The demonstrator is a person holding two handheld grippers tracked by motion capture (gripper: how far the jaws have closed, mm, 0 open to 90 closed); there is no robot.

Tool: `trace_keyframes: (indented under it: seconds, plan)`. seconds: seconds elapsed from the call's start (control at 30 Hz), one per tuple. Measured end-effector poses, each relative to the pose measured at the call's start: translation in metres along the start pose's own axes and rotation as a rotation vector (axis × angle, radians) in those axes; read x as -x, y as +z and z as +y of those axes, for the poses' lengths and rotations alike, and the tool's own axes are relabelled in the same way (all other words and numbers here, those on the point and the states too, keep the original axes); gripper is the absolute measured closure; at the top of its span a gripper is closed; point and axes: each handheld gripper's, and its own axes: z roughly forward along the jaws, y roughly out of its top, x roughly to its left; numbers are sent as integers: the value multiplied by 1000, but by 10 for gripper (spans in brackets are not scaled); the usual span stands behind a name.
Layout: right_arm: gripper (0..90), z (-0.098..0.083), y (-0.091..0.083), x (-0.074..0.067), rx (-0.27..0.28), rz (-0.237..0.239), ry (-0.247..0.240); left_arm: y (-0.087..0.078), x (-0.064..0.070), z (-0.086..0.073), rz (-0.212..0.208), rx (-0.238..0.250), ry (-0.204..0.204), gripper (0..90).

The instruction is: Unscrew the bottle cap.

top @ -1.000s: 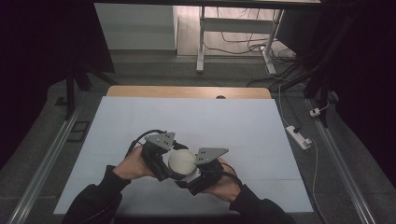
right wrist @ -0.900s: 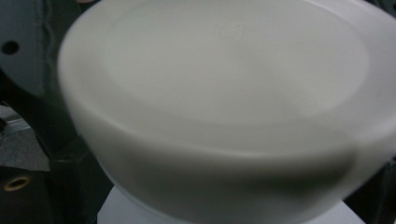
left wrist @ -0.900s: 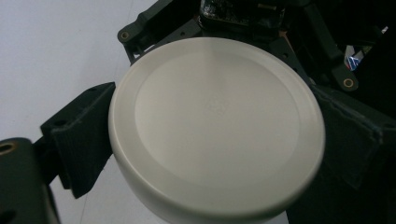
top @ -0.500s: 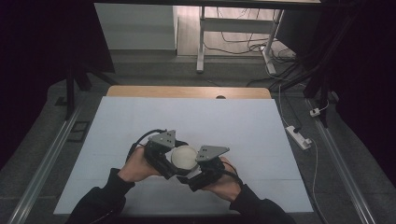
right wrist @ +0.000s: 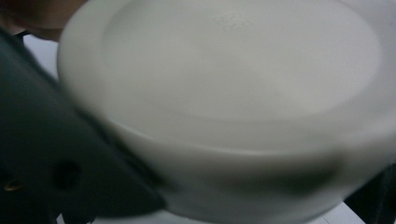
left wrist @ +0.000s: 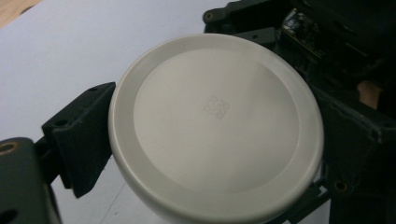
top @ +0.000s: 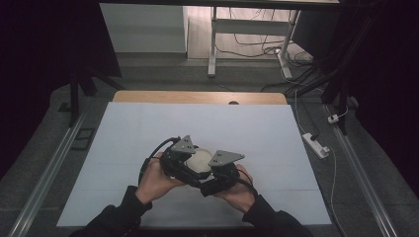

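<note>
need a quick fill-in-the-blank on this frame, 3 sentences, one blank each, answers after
1. The round lid held between the two grippers is ____ in colour.
2. The table is covered by a pale ____ sheet.
3. In the high view, the left gripper and the right gripper sit on opposite ____ of the lid.

Missing words: white; blue; sides

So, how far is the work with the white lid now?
Done: both grippers have met at the lid near the front of the table. In hand: the left gripper and right gripper each have jaws against the lid's rim, so it looks clamped from two sides. Whether it is lifted off the table I cannot tell. Left: whatever comes next, moving or putting it down.
</note>
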Motion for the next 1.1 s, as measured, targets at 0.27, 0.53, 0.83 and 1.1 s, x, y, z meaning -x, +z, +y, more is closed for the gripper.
trace_keyframes:
  seconds: [0.27, 0.53, 0.83, 1.1]
  plan:
    - [65, 0, -2, 2, 9, 22, 11, -10, -5, 4, -65, 37, 9, 19]
    - [65, 1, -3, -2, 30, 121, -26, -28, -12, -3, -189, 0, 193, 19]
    - [65, 3, -4, -14, 41, 221, -88, -24, -15, -11, -327, 18, 277, 72]
    - [65, 3, -2, -13, 14, 172, -74, -18, -14, -11, -253, 3, 204, 77]
